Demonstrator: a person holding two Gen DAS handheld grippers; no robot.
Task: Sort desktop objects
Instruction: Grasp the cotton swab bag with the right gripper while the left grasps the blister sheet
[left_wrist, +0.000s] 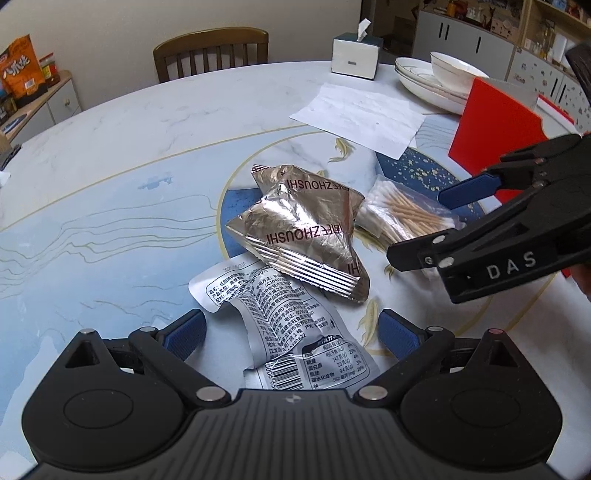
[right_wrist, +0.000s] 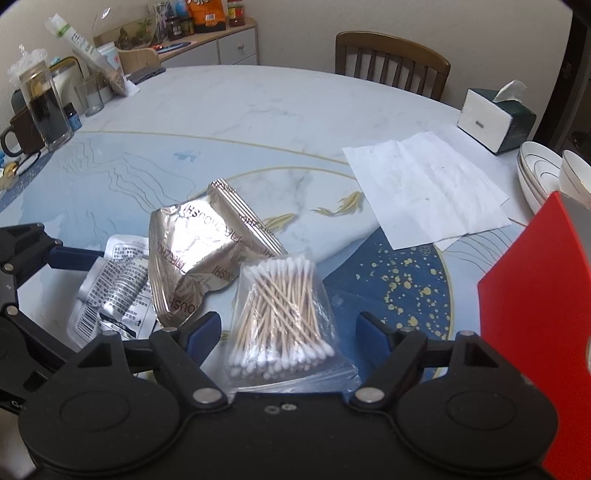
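Observation:
A crumpled gold foil wrapper (left_wrist: 299, 229) (right_wrist: 199, 254) lies mid-table. A white printed wrapper (left_wrist: 280, 332) (right_wrist: 110, 291) lies just in front of it, between the open fingers of my left gripper (left_wrist: 291, 332). A clear bag of cotton swabs (left_wrist: 402, 214) (right_wrist: 284, 317) lies right of the foil, between the open fingers of my right gripper (right_wrist: 288, 332). The right gripper also shows in the left wrist view (left_wrist: 424, 225), over the swab bag. Both grippers hold nothing.
A red box (left_wrist: 495, 129) (right_wrist: 535, 317) stands at the right. White paper sheets (left_wrist: 362, 118) (right_wrist: 424, 192), a tissue box (left_wrist: 354, 55) (right_wrist: 495, 118) and stacked bowls (left_wrist: 439, 81) (right_wrist: 546, 173) lie beyond. Jars, glasses and a mug (right_wrist: 22, 133) stand at the far left edge.

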